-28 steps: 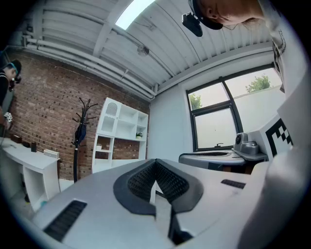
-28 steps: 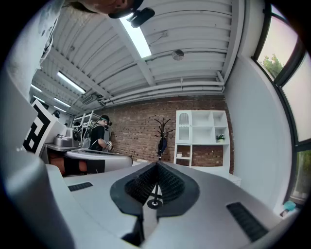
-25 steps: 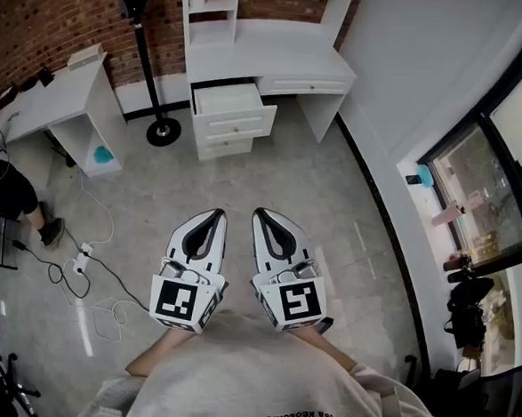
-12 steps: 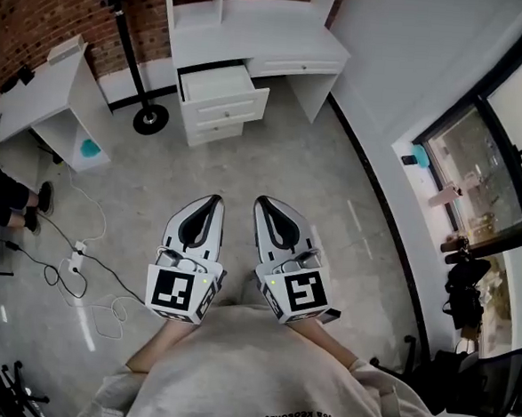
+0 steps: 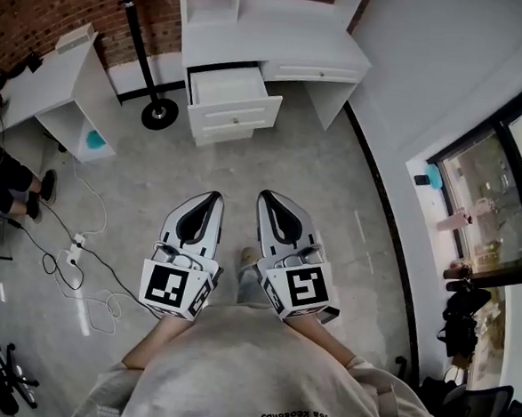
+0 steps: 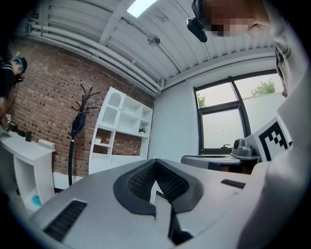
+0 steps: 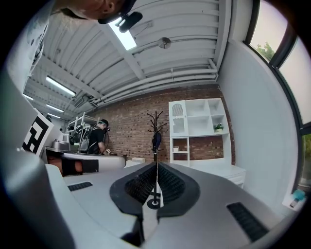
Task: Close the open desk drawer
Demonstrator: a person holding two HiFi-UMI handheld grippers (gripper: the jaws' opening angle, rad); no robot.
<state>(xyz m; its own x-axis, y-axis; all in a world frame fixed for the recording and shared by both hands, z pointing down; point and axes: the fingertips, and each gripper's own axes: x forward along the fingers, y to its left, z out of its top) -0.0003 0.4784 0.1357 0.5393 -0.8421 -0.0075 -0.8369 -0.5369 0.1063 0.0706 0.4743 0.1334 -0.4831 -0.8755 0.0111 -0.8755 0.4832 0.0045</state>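
Drawer (image 5: pixel 229 87) drifted right in frame and lay top centre, well ahead of left gripper (image 5: pixel 212 198) and right gripper (image 5: pixel 266 197), both pinched together, empty; left looked marginally nearer.

Red brick wall (image 5: pixel 44 1) closes the far side. Plain white wall (image 5: pixel 432 55) at right carries a dark-framed window (image 5: pixel 488 210). Grey concrete floor (image 5: pixel 273 168), loose cables (image 5: pixel 103 302) at left. Black coat stand (image 5: pixel 143 52) near a white side counter (image 5: pixel 47 81). Ribbed white ceiling (image 7: pixel 184 34), strip light (image 7: pixel 124 35) lit.
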